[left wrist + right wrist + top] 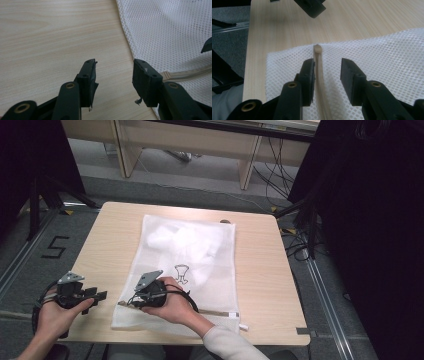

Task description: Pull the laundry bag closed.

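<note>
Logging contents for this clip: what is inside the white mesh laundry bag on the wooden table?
Through the white mesh laundry bag a soft white bundle shows in its far half, probably fabric. The mesh blurs it, so the exact item cannot be told, nor anything beneath it.

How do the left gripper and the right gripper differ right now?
The left gripper hovers over bare wooden table beside the white mesh laundry bag; the right gripper sits over the bag itself. The left's jaws frame nothing; the right's straddle the bag's beige zipper strip. Both are open.
</note>
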Motion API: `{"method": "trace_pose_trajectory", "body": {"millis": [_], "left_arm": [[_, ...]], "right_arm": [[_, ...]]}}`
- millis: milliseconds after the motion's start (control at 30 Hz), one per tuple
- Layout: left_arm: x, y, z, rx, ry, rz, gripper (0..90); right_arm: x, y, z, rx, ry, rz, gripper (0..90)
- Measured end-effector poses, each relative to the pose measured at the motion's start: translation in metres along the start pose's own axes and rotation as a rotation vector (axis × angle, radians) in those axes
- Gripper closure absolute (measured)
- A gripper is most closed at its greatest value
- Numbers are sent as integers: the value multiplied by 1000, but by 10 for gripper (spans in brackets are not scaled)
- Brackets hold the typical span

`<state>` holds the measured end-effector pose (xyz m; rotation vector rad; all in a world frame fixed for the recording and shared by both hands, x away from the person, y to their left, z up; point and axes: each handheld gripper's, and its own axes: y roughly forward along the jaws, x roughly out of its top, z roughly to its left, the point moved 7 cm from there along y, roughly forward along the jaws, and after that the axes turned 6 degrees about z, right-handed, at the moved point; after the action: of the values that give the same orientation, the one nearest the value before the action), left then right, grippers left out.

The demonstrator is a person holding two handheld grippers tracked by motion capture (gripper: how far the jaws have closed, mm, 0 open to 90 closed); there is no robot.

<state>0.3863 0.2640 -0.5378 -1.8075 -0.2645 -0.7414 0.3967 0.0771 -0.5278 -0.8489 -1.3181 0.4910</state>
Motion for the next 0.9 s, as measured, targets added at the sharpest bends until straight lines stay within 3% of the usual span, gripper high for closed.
{"method": "trace_pose_trajectory", "body": {"millis": [433, 600, 700, 900], "left_arm": [[0, 0, 0, 3, 1, 2, 534], [-1, -1, 1, 9, 5, 3, 534], [0, -1, 1, 10, 5, 2, 534], [-1, -1, 1, 8, 7, 3, 534]], "right_arm": [[13, 17, 5, 18, -31, 6, 647], [15, 25, 10, 29, -13, 15, 647], [16, 27, 9, 24, -31, 17, 649], [19, 29, 8, 19, -23, 15, 657]]}}
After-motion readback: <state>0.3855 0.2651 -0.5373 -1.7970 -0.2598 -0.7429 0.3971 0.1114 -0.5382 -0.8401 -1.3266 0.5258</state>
